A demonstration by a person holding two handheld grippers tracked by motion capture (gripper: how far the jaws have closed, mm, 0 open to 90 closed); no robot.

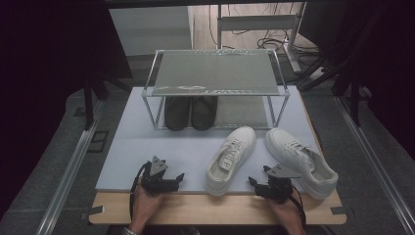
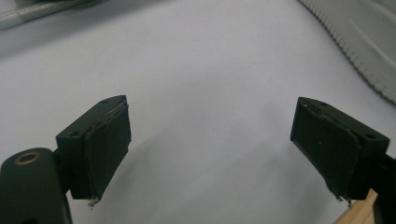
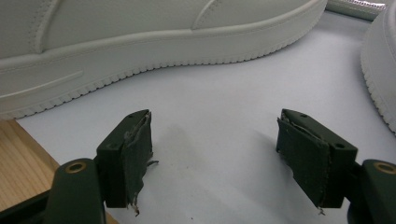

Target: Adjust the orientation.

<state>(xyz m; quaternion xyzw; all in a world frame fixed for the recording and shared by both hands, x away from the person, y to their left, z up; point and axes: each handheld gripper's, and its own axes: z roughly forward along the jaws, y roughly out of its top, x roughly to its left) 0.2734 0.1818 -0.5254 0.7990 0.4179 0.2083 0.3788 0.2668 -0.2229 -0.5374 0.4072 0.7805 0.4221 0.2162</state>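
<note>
High view: white sneakers [image 1: 230,159] on the worktop's front half, dark pair already under the rack [image 1: 214,73]. Left gripper [image 1: 179,177] view: jaws apart, empty. Right gripper [image 3: 215,154] view: jaws apart beside sneaker sole; nothing grasped yet.

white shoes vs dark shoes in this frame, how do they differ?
The white shoes lie out on the mat, splayed apart; the dark shoes sit side by side on the rack's lower level. White toes angle away from the person; dark toes face the person. Both are pairs, neither held.
</note>
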